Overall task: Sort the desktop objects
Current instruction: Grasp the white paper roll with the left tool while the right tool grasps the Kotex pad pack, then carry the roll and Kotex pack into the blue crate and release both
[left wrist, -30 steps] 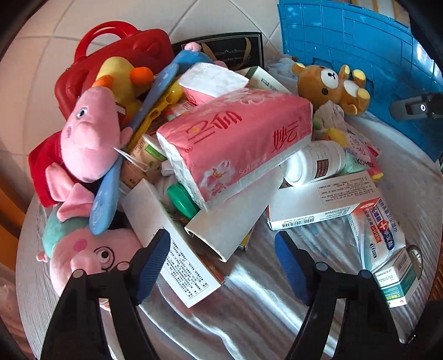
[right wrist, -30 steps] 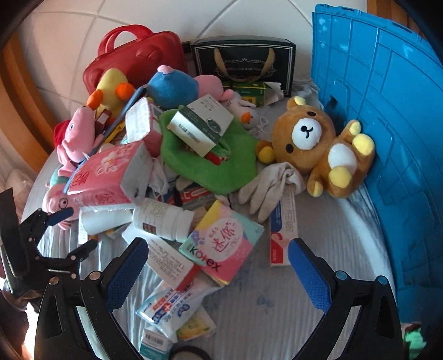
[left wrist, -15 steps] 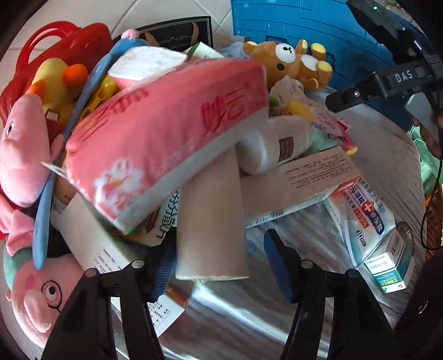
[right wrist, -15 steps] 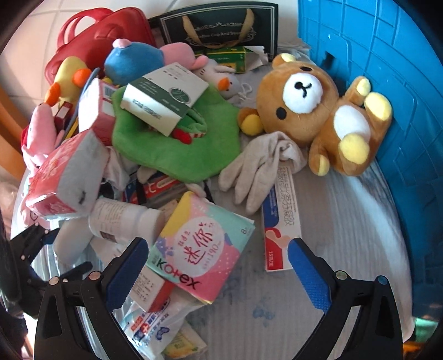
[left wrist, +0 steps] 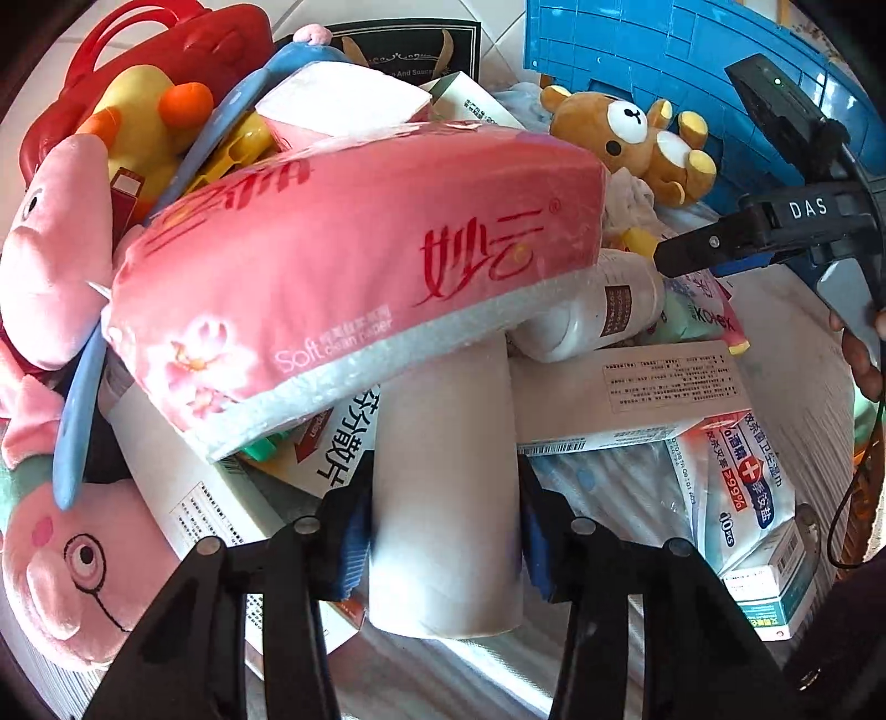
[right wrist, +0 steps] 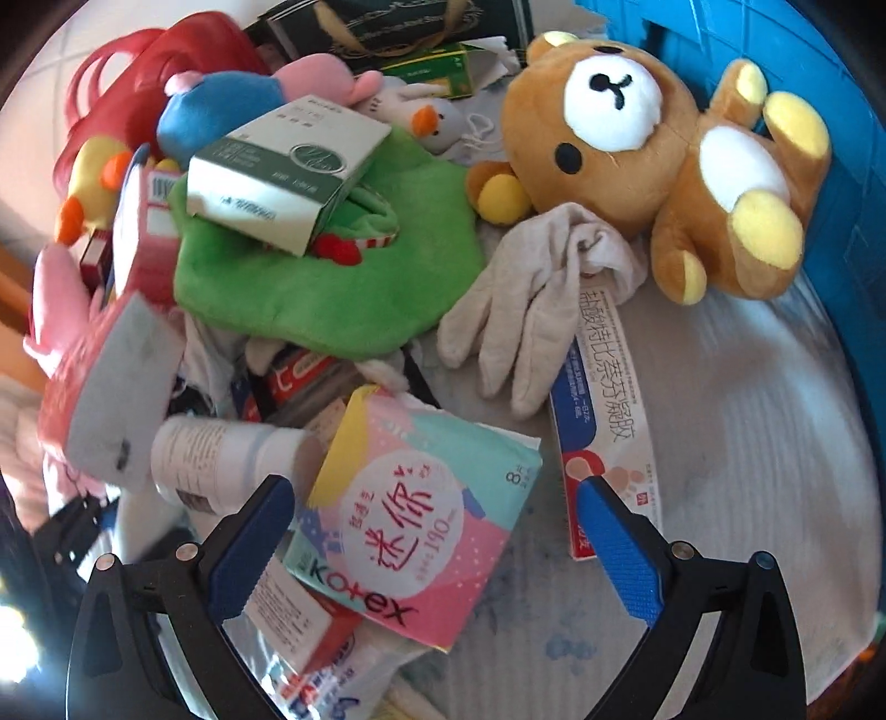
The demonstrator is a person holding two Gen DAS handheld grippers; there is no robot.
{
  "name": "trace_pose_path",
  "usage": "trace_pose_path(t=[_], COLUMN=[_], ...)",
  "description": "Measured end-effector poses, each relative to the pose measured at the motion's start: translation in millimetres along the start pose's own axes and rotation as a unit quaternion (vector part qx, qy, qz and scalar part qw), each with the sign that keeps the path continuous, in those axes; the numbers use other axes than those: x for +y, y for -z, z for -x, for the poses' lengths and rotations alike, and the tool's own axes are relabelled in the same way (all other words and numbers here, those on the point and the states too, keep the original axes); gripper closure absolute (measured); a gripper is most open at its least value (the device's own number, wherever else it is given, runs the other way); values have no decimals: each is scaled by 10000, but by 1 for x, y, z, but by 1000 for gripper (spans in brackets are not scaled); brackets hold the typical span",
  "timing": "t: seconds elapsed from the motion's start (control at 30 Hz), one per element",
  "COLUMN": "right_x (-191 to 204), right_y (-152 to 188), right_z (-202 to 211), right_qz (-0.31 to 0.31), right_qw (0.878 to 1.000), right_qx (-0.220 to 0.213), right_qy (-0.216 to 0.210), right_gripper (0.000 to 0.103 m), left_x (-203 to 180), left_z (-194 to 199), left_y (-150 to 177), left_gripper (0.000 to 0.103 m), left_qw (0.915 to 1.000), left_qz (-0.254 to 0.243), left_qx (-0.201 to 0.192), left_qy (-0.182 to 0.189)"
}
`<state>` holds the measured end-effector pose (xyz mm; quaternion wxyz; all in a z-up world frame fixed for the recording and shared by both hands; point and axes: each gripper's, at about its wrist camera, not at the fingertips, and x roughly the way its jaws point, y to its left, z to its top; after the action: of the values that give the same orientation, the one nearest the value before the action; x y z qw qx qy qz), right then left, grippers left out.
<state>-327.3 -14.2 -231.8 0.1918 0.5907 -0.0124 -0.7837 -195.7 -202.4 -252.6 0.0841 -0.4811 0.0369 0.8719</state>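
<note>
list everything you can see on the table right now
tissue pack: 1, pink, on top of the pile
paper roll: 1, white, under the tissue pack, between the left fingers
bear plush: 1, brown, against the blue crate
Kotex pack: 1, pink and teal, between the right fingers
glove: 1, beige, beside the bear
green plush: 1, centre, box on it
white bottle: 1, lying left of the Kotex pack
pig plush: 1, pink, left edge
red case: 1, back left
left gripper: shut on the paper roll
right gripper: open over the Kotex pack
</note>
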Motion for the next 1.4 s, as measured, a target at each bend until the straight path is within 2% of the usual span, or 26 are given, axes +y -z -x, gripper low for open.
trace_pose_path(t=[0.07,0.13,0.2,0.23,0.4,0.47,0.57,0.67,0.73,0.97,1.17,1.3,1.4], right_x=[-2,-16,-33,-36,1,14,8,0,-1,11,26,17,8], right_y=[-4,-6,-4,-2,-5,-1,11,24,31,50,72,88,99], right_z=[-2,-9,-17,-20,-26,-28,-19,4,22,95,143,198,240], right_qz=[-122,-703,-1360,-1400,-295,264,381,493,565,834,737,545,398], right_qw=[9998,9956,9862,9854,9983,9987,9984,9984,9982,9941,9892,9838,9769], right_qx=[90,263,488,550,489,311,331,156,8,-691,-1269,-1704,-2091], right_qy=[-126,-565,-812,-796,-58,296,263,244,183,111,40,93,172], right_gripper=[1,3,21,26,25,30,36,36,36,36,36,36,36], left_x=[-3,-6,-8,-8,-13,-16,-24,-31,-36,-50,-74,-107,-133], left_z=[-1,-1,0,1,-5,-5,2,18,31,111,154,171,186], left_y=[1,0,1,2,-3,-4,7,26,35,39,1,-32,-57], left_gripper=[58,58,58,58,58,58,58,59,59,59,59,59,59], left_qw=[10000,9999,10000,10000,9998,9999,9998,9998,9995,9970,9900,9819,9725], left_qz=[7,-67,-68,-57,-72,-91,-75,10,88,50,-306,-764,-1067], left_qx=[-28,-19,8,-1,-75,-31,123,113,82,-712,-1328,-1635,-1882], left_qy=[-53,-78,-57,-44,-152,-92,130,142,280,283,371,582,866])
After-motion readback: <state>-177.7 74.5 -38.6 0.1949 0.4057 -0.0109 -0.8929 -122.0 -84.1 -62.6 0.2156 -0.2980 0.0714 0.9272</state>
